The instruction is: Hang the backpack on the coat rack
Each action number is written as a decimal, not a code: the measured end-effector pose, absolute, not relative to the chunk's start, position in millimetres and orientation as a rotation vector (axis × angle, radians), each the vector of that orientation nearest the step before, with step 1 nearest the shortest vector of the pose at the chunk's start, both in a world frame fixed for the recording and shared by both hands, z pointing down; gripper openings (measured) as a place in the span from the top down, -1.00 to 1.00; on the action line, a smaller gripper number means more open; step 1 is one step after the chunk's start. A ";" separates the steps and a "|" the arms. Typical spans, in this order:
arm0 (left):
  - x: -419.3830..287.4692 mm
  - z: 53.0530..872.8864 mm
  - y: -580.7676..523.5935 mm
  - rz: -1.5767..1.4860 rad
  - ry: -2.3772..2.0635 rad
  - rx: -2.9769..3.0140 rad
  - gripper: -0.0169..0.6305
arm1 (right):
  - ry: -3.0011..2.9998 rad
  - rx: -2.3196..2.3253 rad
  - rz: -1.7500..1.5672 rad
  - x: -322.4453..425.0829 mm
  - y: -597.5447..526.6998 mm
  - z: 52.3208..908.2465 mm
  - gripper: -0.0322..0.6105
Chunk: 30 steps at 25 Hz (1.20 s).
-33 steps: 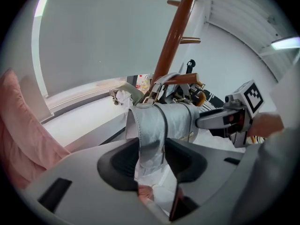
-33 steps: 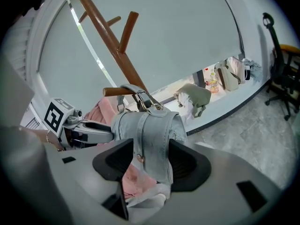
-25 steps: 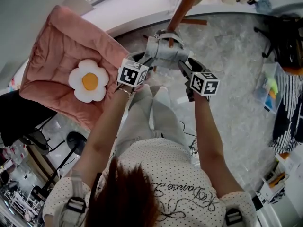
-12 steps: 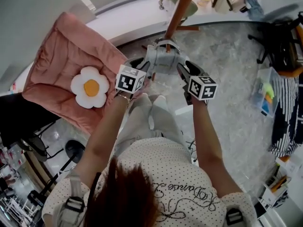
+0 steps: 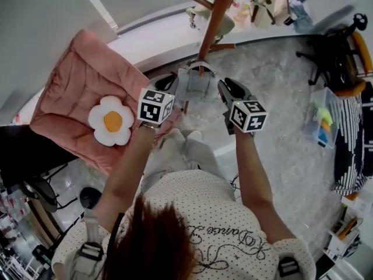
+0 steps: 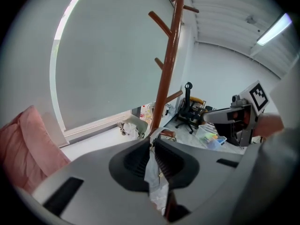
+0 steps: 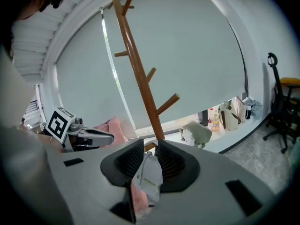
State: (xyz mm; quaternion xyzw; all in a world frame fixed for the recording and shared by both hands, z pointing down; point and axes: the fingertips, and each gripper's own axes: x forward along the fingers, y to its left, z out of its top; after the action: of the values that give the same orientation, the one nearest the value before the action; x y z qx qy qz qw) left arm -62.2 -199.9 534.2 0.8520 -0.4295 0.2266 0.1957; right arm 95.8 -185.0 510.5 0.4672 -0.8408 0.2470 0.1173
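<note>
Grey backpack (image 5: 195, 87) in closing left gripper (image 6: 153, 142), right gripper (image 7: 150, 147); label (image 7: 146, 180) illegible.

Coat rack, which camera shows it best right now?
The right gripper view: the coat rack stands side-on from its tip down, with its pegs clearly spread. The left gripper view also shows it side-on, but the top is cropped. The head view sees it foreshortened from above.
</note>
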 end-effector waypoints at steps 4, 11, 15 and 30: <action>-61.9 512.7 -201.0 0.592 -1.216 2.427 0.89 | -2.496 1.392 0.615 94.8 -186.5 480.2 0.67; -63.9 472.4 -203.4 0.498 -1.242 2.510 0.93 | -2.554 1.469 0.514 95.8 -185.5 435.4 0.76; -68.5 449.2 -202.4 0.454 -1.274 2.549 0.93 | -2.583 1.496 0.445 95.1 -181.2 409.6 0.80; -74.0 362.9 -180.7 0.233 -1.372 2.655 0.93 | -2.675 1.612 0.316 102.8 -149.8 330.8 0.86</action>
State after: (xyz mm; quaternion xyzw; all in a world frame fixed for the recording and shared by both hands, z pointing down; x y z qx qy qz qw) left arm -74.0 -180.7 362.9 0.8834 -0.4565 0.0776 0.0720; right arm 102.8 -149.8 330.8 0.5134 -0.8522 0.1007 0.0012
